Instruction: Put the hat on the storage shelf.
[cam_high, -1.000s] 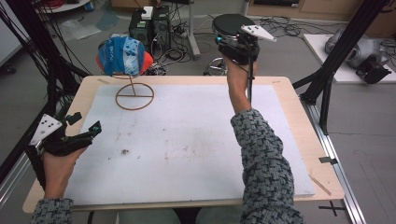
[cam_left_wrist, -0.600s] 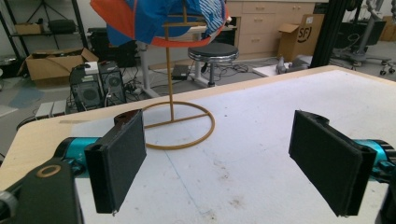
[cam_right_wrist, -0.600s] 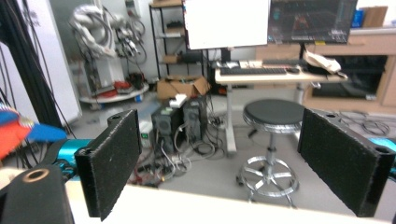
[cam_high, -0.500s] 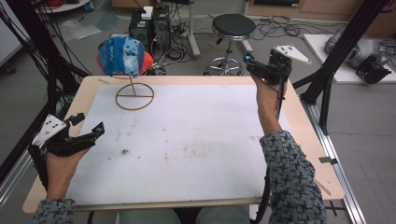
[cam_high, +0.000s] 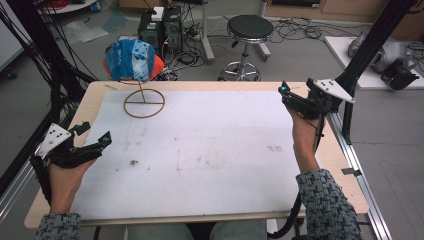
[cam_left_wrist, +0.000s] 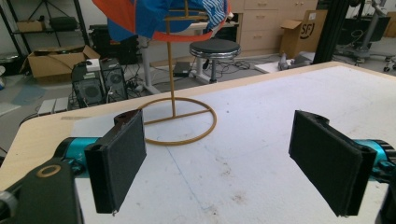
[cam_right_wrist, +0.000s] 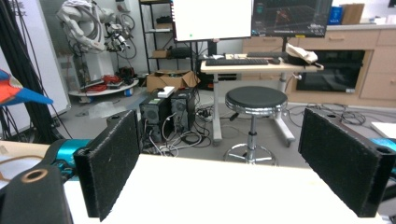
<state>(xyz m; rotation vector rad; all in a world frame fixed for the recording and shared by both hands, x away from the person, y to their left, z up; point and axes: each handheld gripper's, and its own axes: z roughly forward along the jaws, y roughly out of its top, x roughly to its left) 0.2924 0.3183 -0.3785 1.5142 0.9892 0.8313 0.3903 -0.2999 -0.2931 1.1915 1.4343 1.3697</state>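
The right gripper (cam_high: 290, 96) hung above the far right corner of the white mat (cam_high: 210, 150), its jaws spread wide with nothing between them; they had just been opening. In the right gripper view its black pads (cam_right_wrist: 114, 158) framed the mat's far edge and, beyond it on the floor, a round black stool (cam_right_wrist: 256, 100). The left gripper (cam_high: 97, 142) sat at the near left edge of the mat, jaws also wide apart and empty, resting low in the person's left hand (cam_high: 65, 175).

The thing nearest the work was a blue, white and orange cap (cam_high: 131, 60) perched on top of a thin wooden hat stand (cam_high: 144, 102), whose ring base stood on the mat's far left corner. From the left gripper, the stand lay ahead and well apart; in the left gripper view its ring (cam_left_wrist: 180, 123) showed between the two pads (cam_left_wrist: 119, 158), farther off, with the cap (cam_left_wrist: 154, 16) overhead. From the right gripper, the stand was well apart across the whole width of the mat, and the cap's brim (cam_right_wrist: 18, 95) showed at the left edge of the right gripper view.
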